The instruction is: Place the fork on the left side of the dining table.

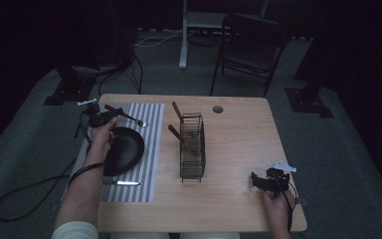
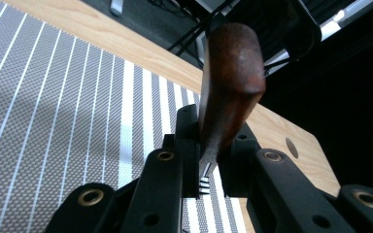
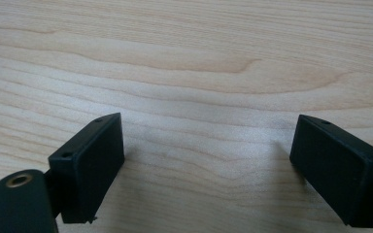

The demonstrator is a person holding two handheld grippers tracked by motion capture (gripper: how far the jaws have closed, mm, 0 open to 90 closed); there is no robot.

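A fork with a dark wooden handle [image 2: 230, 82] is clamped between my left gripper's jaws [image 2: 208, 160], its metal tines pointing down toward the striped mat [image 2: 77, 107]. From the high view, the left gripper [image 1: 102, 117] hovers over the mat's far left corner, with the fork [image 1: 125, 116] sticking out to the right. Just in front of it, a black plate [image 1: 125, 149] lies on the mat. My right gripper [image 1: 264, 178] rests low near the table's front right, open [image 3: 206, 170] over bare wood with nothing between its jaws.
A black wire rack [image 1: 192, 149] stands mid-table with two wooden-handled utensils [image 1: 178, 112] leaning in it. A knife [image 1: 122, 183] lies on the mat's [image 1: 151, 149] front part. A round cable hole [image 1: 218, 109] marks the far table edge. A dark chair [image 1: 251, 45] stands beyond the table.
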